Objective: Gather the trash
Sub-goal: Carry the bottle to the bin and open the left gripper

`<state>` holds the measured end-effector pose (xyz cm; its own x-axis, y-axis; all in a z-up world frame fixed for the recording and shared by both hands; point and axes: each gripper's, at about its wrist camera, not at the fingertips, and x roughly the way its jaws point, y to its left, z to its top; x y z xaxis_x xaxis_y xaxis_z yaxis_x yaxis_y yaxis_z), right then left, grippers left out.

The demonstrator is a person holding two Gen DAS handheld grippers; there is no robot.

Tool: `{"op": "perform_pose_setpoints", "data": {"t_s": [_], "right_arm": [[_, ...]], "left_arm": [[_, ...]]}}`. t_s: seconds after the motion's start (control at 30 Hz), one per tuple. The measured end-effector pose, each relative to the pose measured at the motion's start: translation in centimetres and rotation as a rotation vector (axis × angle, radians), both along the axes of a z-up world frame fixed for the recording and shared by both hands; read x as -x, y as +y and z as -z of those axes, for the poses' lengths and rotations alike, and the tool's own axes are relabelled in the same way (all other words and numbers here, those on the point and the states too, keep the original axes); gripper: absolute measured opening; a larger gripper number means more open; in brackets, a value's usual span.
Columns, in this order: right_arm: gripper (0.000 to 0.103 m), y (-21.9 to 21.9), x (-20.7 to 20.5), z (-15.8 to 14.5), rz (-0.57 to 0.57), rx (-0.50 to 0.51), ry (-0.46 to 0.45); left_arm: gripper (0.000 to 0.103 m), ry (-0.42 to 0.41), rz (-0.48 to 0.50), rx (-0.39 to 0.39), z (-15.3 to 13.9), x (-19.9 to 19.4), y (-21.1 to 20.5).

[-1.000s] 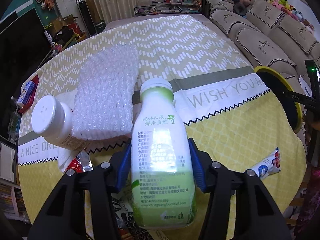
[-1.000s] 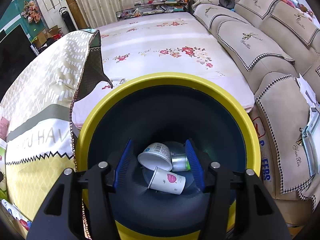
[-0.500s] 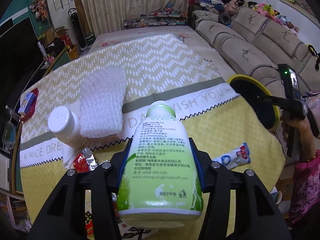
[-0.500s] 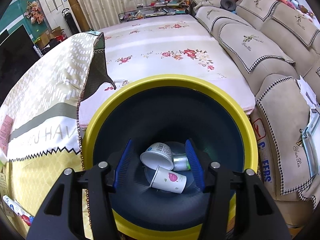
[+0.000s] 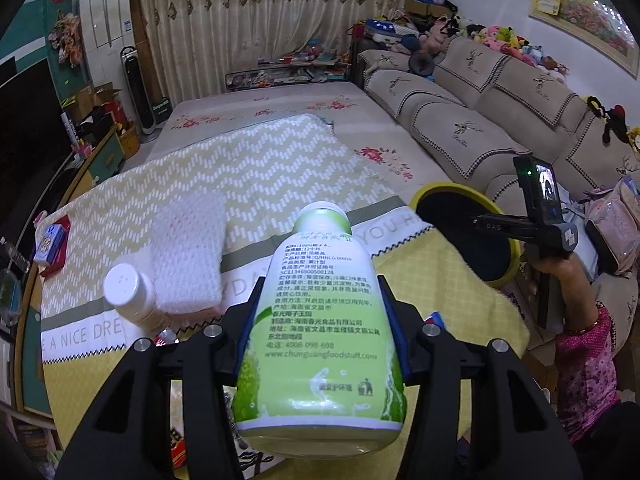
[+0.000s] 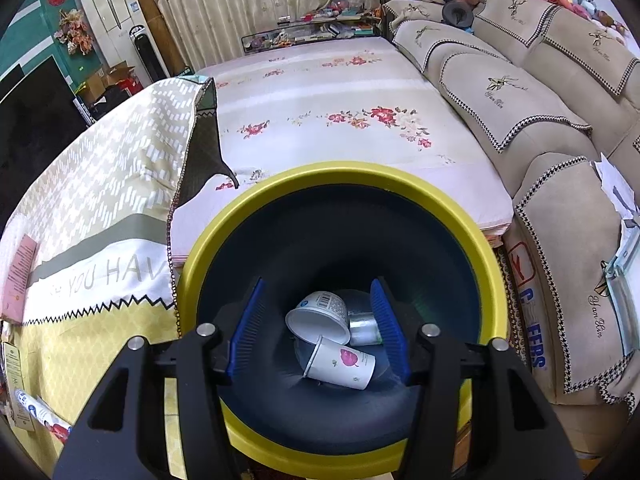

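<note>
Since the earlier left wrist frames the green bottle (image 5: pixel 320 320) has been lifted off the patterned cloth (image 5: pixel 240 176): the bubble wrap (image 5: pixel 188 248) and the white-capped jar (image 5: pixel 128 292) now sit lower and smaller behind it, and more of the room shows above. The right wrist view has barely changed.

Left wrist view: the left gripper (image 5: pixel 320 312) clamps the green bottle by its body, one blue pad on each side pressing the label, cap pointing away and slightly up. Below it lie the cloth, the bubble wrap and, just beside that, the white-capped jar tilted on its side. A red wrapper (image 5: pixel 166 336) peeks out just in front of the jar. To the right, the yellow-rimmed bin (image 5: pixel 448 191) stands at the cloth's edge, and the person's right hand (image 5: pixel 560 272) holds the other gripper over it.

Right wrist view: the right gripper (image 6: pixel 318 328) hangs above the yellow-rimmed bin (image 6: pixel 344 170), fingers (image 6: pixel 250 320) parted about halfway with nothing between them. At the bin's bottom lie a white yogurt cup (image 6: pixel 320 314), a paper cup (image 6: pixel 340 364) with a pink print, and a clear plastic piece (image 6: pixel 362 324), all touching
</note>
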<state>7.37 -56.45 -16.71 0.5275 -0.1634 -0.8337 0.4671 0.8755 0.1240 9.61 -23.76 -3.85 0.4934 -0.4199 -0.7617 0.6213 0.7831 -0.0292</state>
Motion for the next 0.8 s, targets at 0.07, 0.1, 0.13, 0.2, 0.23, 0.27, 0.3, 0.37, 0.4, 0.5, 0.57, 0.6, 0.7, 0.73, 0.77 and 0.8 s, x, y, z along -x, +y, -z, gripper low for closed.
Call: {"op": "perform_pose_setpoints", "data": {"t_s": [0.07, 0.1, 0.13, 0.2, 0.23, 0.27, 0.3, 0.37, 0.4, 0.5, 0.57, 0.6, 0.7, 0.73, 0.77, 0.8], "right_arm": [[0.052, -0.3, 0.5, -0.3, 0.006, 0.005, -0.008], [0.052, -0.5, 0.7, -0.5, 0.010, 0.009, -0.011], [0.052, -0.7, 1.0, -0.6, 0.014, 0.013, -0.014], [0.052, -1.2, 1.7, -0.8, 0.022, 0.019, -0.020], [0.052, -1.5, 2.1, -0.9, 0.026, 0.019, -0.024], [0.052, -1.9, 2.6, -1.1, 0.032, 0.019, -0.030], [0.052, -2.2, 3.0, -1.3, 0.039, 0.021, -0.034], [0.052, -2.8, 3.9, -1.6, 0.055, 0.027, -0.044], [0.052, -3.3, 4.7, -1.8, 0.067, 0.033, -0.050], [0.052, -4.3, 6.4, -2.2, 0.094, 0.043, -0.064], [0.052, -4.7, 7.3, -2.2, 0.104, 0.045, -0.066], [0.052, -5.0, 7.7, -2.2, 0.110, 0.047, -0.066], [0.052, -5.6, 8.6, -2.0, 0.126, 0.060, -0.059], [0.052, -5.8, 8.9, -1.9, 0.131, 0.059, -0.057], [0.052, -6.0, 9.0, -1.7, 0.136, 0.056, -0.056], [0.052, -6.2, 9.3, -1.6, 0.142, 0.052, -0.056]], "left_arm": [[0.052, -0.003, 0.023, 0.001, -0.1, 0.2, -1.0], [0.052, -0.004, 0.042, 0.004, -0.2, 0.3, -1.9], [0.052, -0.005, 0.062, 0.005, -0.2, 0.4, -2.8], [0.052, -0.005, 0.098, 0.009, -0.1, 0.6, -4.7], [0.052, -0.002, 0.116, 0.009, 0.1, 0.6, -5.6], [0.052, 0.005, 0.131, 0.008, 0.3, 0.5, -6.5], [0.052, 0.015, 0.153, 0.007, 0.6, 0.5, -7.9], [0.052, 0.032, 0.193, 0.007, 1.2, 0.5, -10.2], [0.052, 0.040, 0.210, 0.004, 1.6, 0.6, -11.3], [0.052, 0.058, 0.265, -0.002, 2.7, 1.0, -14.9], [0.052, 0.070, 0.285, -0.016, 3.4, 1.1, -17.0], [0.052, 0.077, 0.298, -0.021, 3.7, 1.1, -18.3], [0.052, 0.096, 0.323, -0.033, 4.9, 1.2, -21.3], [0.052, 0.102, 0.332, -0.036, 5.3, 1.2, -22.3], [0.052, 0.106, 0.337, -0.039, 5.7, 1.1, -23.3], [0.052, 0.110, 0.336, -0.046, 6.3, 1.0, -24.6]]}}
